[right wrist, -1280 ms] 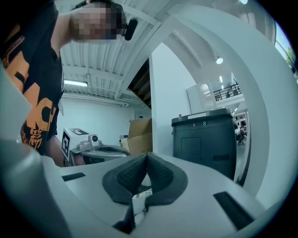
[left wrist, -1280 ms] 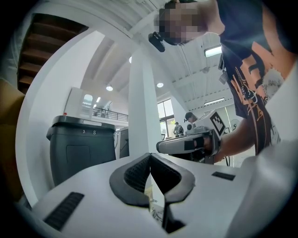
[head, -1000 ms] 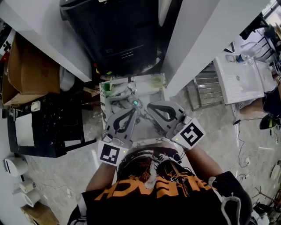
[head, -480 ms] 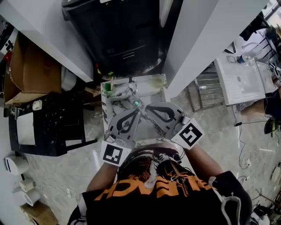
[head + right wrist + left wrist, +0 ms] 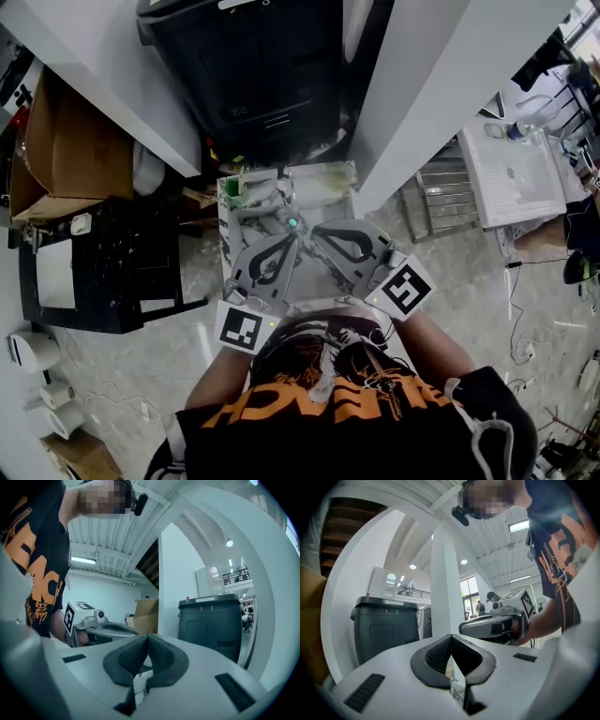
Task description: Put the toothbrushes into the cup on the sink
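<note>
Holding: L gripper (image 5: 450, 638) & R gripper (image 5: 147, 638) both pressed together, nothing between pads, side by side over sink (image 5: 232, 232)
Toothbrushes: can't pick out for sure; small teal bit (image 5: 292, 222) just past gripper tips may be one
Cup (image 5: 234, 186): prob the green-white item at sink's back-left corner
Handling: likely light, stiff, thin plastic; slick if wet, may roll
Grip pt: mid-handle, across width, not bristles

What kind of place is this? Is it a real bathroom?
Probably not a real bathroom: it looks like a big workshop hall. A small sink stand sits on a marble floor beside a large dark bin and cardboard boxes.
</note>
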### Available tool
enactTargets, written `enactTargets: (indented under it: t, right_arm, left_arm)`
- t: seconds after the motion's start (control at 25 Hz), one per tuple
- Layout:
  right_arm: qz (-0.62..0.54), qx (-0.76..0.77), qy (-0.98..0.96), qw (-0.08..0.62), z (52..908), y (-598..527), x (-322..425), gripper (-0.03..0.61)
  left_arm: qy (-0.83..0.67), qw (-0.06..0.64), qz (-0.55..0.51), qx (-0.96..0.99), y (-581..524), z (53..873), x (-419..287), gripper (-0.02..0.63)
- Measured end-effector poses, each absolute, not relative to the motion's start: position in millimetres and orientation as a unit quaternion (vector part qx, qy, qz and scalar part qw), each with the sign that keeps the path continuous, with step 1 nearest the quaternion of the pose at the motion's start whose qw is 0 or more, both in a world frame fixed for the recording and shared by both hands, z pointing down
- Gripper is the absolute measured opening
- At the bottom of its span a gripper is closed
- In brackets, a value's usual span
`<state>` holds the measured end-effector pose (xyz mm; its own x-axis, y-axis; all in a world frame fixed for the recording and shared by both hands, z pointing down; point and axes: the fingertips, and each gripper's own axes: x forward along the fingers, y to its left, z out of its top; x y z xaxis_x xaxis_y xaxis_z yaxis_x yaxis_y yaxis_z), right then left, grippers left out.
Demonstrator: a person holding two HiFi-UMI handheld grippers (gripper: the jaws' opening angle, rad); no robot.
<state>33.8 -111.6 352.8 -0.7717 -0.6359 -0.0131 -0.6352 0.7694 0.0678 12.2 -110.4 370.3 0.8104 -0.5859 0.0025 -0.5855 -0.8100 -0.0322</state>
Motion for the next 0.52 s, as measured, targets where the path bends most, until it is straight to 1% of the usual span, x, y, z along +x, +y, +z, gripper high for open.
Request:
enactTargets:
  t: [0.52]
  right_arm:
    - [-0.033, 0.336, -0.941, 0.006, 354.9, -111.0, 36.8, 0.014]
  left_arm:
    - [0.309, 0.021, -0.008, -0.951, -110.2, 370.6, 15.4, 0.023]
